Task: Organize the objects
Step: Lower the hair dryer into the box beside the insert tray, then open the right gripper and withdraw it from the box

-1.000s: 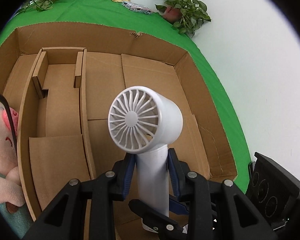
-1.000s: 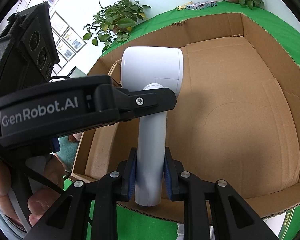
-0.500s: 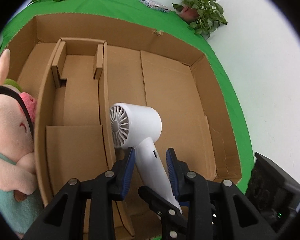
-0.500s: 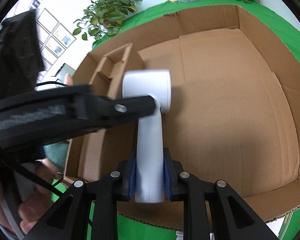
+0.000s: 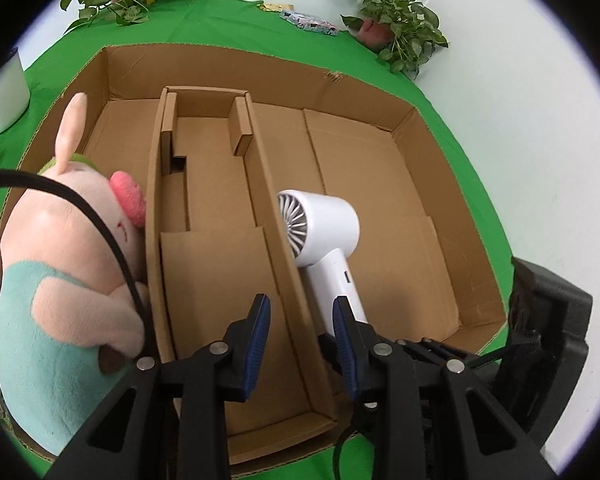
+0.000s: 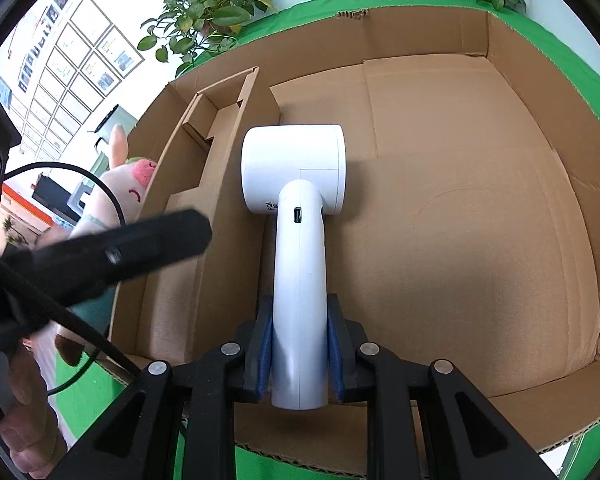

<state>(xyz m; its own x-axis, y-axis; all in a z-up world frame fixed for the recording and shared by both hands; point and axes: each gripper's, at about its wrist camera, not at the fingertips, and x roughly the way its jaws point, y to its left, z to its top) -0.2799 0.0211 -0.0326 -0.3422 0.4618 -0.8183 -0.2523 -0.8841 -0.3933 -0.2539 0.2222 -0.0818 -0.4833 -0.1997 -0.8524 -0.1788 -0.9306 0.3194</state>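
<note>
White hair dryer (image 6: 296,216) is in the big right-hand compartment of the cardboard box (image 6: 532,208), head toward 12 o'clock. The right gripper (image 6: 300,344) is clamped on its handle. The left gripper (image 5: 300,344) has its jaws spread, holding nothing. A plush pig (image 5: 72,264) sits at 9 o'clock, past the cardboard divider (image 5: 280,240).
</note>
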